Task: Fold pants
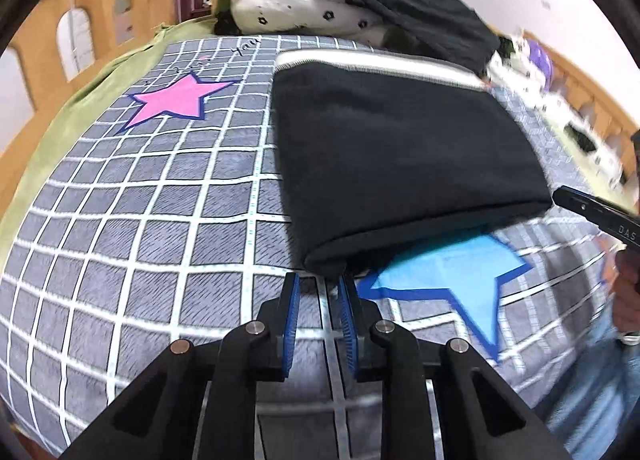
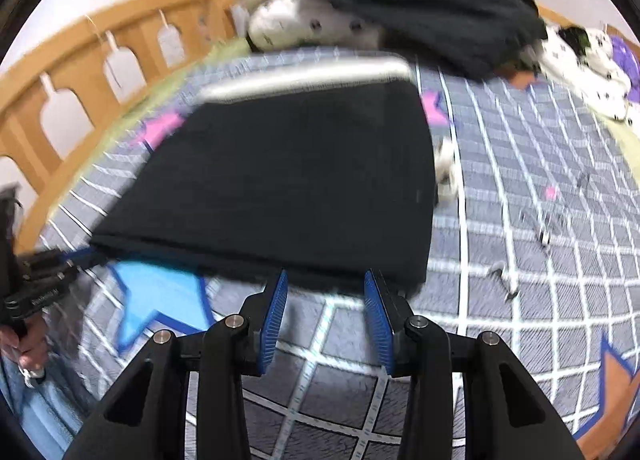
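Black pants (image 1: 400, 148) lie folded into a rectangle on the bed, their grey-white waistband (image 1: 380, 64) at the far edge. My left gripper (image 1: 319, 278) stands just short of the fold's near corner. Its blue pads are a narrow gap apart, with only bedsheet between them. In the right wrist view the pants (image 2: 280, 180) fill the middle. My right gripper (image 2: 325, 276) is open at their near edge, with nothing between its pads. The left gripper (image 2: 86, 254), in a hand, shows blurred at the pants' near left corner. One of the right gripper's fingers (image 1: 580, 206) juts in beside the fold.
The grey grid bedsheet (image 1: 160, 220) carries a pink star (image 1: 176, 102) and a blue star (image 1: 452, 276). Pillows and a black garment (image 2: 420, 0) are heaped at the head. A wooden rail (image 2: 80, 72) runs along the far side. A small white object (image 2: 446, 172) lies beside the pants.
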